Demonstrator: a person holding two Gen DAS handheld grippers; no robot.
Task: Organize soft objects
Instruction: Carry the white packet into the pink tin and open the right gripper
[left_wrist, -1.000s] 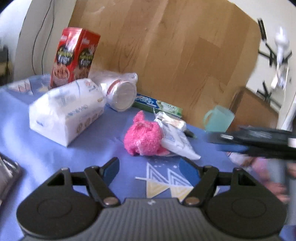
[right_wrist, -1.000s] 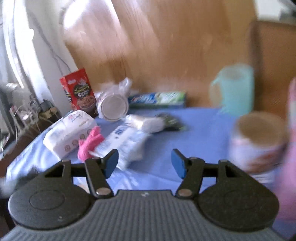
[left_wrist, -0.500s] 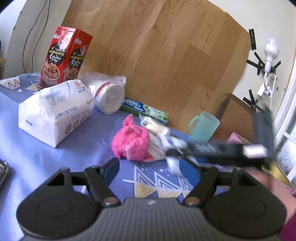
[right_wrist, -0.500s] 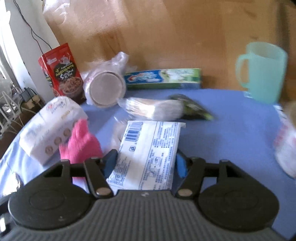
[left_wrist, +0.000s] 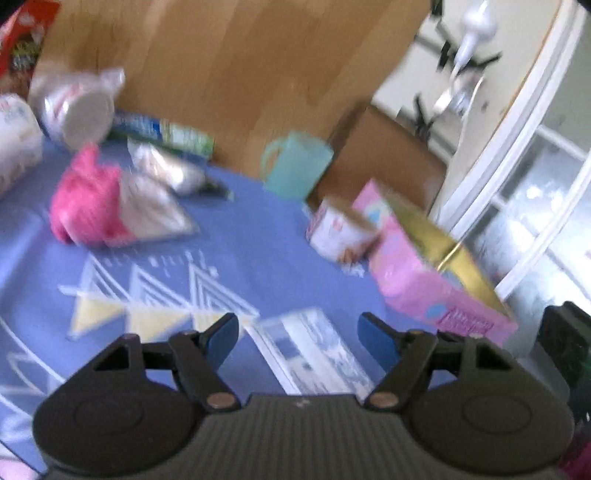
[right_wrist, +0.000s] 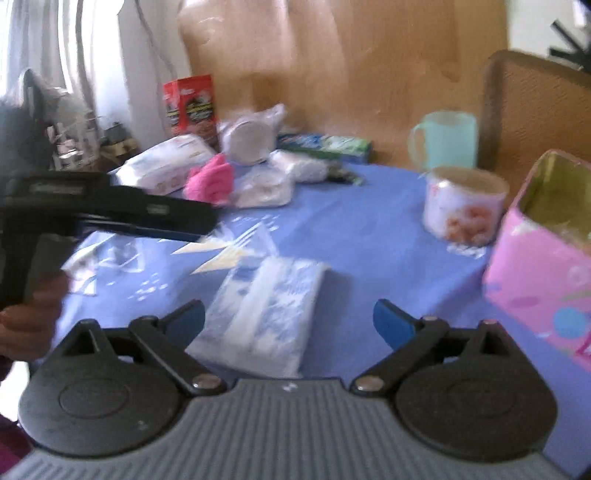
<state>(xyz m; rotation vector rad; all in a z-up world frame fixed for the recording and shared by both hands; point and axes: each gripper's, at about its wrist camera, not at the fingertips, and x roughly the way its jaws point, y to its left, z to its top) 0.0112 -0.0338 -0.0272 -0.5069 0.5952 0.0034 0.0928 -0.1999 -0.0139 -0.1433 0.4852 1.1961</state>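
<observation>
While blur smears both views, print on the flat white-and-blue plastic tissue packet (right_wrist: 264, 314) unreadable, near end cut off behind the right gripper (right_wrist: 288, 319). Right gripper spread wide, gripping nothing; packet flat on the blue patterned tablecloth (right_wrist: 369, 236) between its fingers. Left gripper (left_wrist: 297, 332) likewise parted, empty. Fluffy pink cloth (right_wrist: 210, 181) crumpled farther back, touching crinkly clear wrappers (right_wrist: 264, 186). Glossy pink box (right_wrist: 543, 266) clipped at the frame edge.

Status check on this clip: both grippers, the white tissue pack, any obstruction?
Left hand-held gripper open, empty. Right hand-held gripper open, empty. White tissue pack flat on blue tablecloth, between right fingers, ungripped. Open pink box close right.
</observation>
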